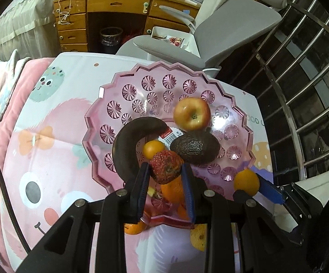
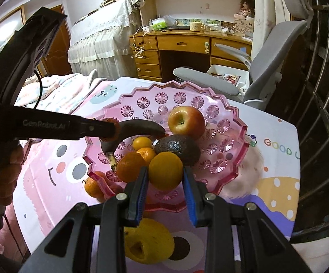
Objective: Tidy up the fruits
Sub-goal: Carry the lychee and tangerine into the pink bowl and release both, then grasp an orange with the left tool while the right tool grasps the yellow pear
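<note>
Left tongs (image 1: 166,173) clamped on strawberry (image 1: 166,166); right tongs (image 2: 165,175) clamped on orange (image 2: 165,170), above the pink bowl (image 2: 227,111).
Strawberry likely soft, bruisable: light mid-body grip. Orange firm, round.

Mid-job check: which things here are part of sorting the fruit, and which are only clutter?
Job: pink bowl, apple, avocado, blackened banana, strawberry in left claw, orange in right claw, yellow apple on the table.

Clutter: office chair, wooden desk, blanket.
</note>
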The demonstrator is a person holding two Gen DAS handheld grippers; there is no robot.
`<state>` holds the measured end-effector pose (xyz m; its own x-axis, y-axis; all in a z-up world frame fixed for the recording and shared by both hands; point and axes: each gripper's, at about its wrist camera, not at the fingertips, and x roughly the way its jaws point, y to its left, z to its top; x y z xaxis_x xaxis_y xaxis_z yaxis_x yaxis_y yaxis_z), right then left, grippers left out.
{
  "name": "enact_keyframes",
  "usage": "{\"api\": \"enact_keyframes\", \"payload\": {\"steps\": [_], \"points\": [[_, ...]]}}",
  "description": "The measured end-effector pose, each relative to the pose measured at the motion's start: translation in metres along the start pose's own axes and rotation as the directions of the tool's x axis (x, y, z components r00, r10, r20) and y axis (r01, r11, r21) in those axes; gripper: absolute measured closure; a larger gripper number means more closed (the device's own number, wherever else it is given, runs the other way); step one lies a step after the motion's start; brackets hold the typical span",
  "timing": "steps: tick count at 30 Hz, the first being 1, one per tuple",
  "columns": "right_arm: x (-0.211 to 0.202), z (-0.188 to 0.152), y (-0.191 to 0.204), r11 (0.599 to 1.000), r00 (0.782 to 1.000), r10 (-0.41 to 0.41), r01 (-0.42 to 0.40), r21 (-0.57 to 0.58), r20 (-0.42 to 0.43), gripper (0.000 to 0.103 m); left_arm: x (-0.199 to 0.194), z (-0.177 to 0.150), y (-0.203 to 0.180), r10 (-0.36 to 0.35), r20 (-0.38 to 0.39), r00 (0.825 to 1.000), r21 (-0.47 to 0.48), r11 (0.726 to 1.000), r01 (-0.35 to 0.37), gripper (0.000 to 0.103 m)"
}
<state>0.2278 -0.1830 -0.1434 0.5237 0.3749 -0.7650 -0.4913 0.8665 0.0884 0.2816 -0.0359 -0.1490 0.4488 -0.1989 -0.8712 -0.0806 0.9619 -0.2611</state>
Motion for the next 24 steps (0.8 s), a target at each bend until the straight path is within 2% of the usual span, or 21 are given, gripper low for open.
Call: {"api": "enact_keyframes", "payload": {"steps": [2, 4, 6, 9, 14, 19, 24], "points": [[0.001, 0.000, 0.000, 1.000, 1.000, 0.011, -0.011, 0.008, -0.012, 0.070, -0.002, -0.001, 0.001, -0.004, 0.005, 1.000, -0.013, 1.000, 0.004, 0.072], [-0.002, 0.000, -0.001, 1.000, 1.000, 0.019, -0.019, 0.023, -0.011, 0.061, -0.005, -0.004, 0.004, -0.004, 0.009, 1.000, -0.026, 1.000, 0.004, 0.058], [-0.006, 0.000, 0.000, 0.999, 1.000, 0.022, -0.022, 0.031, -0.006, 0.057, -0.008, -0.008, 0.009, 0.006, 0.005, 1.000, -0.044, 0.999, -0.006, 0.051], [-0.013, 0.000, 0.002, 0.999, 1.000, 0.009, -0.009, 0.038, 0.001, 0.055, -0.015, -0.016, 0.018, 0.014, -0.004, 1.000, -0.063, 0.998, -0.014, 0.049], [-0.022, -0.004, 0.003, 0.996, 1.000, -0.001, 0.002, 0.092, -0.014, 0.045, -0.024, -0.034, 0.032, 0.016, -0.024, 1.000, -0.073, 0.997, -0.018, 0.047], [-0.029, -0.013, 0.003, 0.987, 0.997, -0.025, 0.036, 0.154, -0.072, 0.041, -0.026, -0.053, 0.043, 0.036, -0.075, 0.997, -0.060, 0.997, -0.040, 0.047], [-0.035, -0.026, 0.003, 0.968, 0.992, -0.029, 0.059, 0.244, -0.127, 0.039, -0.020, -0.065, 0.050, 0.039, -0.123, 0.992, -0.006, 0.999, -0.041, 0.047]]}}
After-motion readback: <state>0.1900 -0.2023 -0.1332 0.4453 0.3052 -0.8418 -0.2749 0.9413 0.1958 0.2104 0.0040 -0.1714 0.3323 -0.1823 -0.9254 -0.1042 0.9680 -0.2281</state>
